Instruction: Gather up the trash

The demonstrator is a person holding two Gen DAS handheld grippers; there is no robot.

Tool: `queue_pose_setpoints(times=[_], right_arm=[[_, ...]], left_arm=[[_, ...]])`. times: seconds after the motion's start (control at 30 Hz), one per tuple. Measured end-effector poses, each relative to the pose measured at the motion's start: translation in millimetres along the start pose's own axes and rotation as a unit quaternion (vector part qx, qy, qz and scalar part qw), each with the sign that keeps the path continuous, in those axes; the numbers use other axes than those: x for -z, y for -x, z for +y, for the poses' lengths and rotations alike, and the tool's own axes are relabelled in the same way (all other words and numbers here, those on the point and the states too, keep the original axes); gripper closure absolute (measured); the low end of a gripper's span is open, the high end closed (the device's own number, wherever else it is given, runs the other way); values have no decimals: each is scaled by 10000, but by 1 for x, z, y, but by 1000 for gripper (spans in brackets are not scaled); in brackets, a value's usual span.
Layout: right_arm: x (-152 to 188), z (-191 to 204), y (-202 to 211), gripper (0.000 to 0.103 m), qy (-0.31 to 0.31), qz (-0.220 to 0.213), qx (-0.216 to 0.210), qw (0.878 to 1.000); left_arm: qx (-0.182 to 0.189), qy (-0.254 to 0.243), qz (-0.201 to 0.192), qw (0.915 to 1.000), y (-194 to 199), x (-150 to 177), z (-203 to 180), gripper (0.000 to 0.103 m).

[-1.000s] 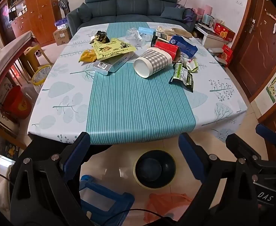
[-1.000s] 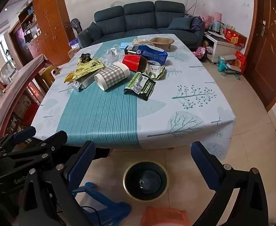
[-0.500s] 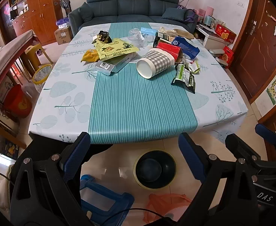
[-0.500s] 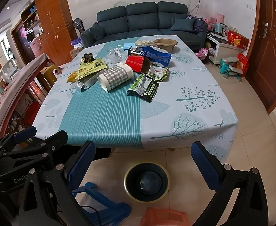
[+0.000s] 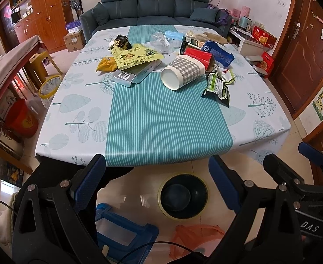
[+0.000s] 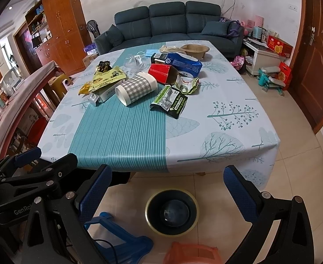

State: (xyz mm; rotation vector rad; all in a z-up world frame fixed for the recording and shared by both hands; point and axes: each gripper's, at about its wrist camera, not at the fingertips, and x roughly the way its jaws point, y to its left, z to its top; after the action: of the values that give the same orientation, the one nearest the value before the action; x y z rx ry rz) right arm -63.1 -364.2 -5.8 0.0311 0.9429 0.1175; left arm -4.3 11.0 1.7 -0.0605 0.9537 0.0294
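Note:
Trash lies in a heap on the far half of the table [image 5: 161, 118]: a checked paper cup [image 5: 183, 72] on its side, a red carton [image 5: 200, 56], a blue packet [image 5: 218, 51], a green-black wrapper [image 5: 217, 87], a yellow-green bag [image 5: 137, 56] and an orange wrapper [image 5: 106, 65]. The cup [image 6: 137, 87] and wrapper [image 6: 170, 102] also show in the right wrist view. A dark bin [image 5: 183, 194] with a yellow rim stands on the floor below the table's near edge. My left gripper [image 5: 157, 184] and right gripper [image 6: 168, 191] are open and empty, held over the bin [image 6: 172, 212], short of the table.
A blue plastic stool [image 5: 121, 231] and an orange stool [image 6: 192, 254] stand on the floor beside the bin. A dark sofa [image 5: 154, 6] stands behind the table. A wooden bench [image 5: 9, 66] runs along the left. A wooden door [image 5: 302, 50] is on the right.
Both grippers have tilted up and drawn back a little, so the table and trash sit slightly lower and closer in view. Nothing on the table has moved.

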Motion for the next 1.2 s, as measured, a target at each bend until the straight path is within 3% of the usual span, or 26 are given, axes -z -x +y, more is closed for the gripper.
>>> queue_pose_setpoints(times=[1.2], right_arm=[[2, 6, -1, 0, 15, -10, -10, 10000]], left_arm=[[-29, -38, -28, 10000, 5, 3, 4, 11]])
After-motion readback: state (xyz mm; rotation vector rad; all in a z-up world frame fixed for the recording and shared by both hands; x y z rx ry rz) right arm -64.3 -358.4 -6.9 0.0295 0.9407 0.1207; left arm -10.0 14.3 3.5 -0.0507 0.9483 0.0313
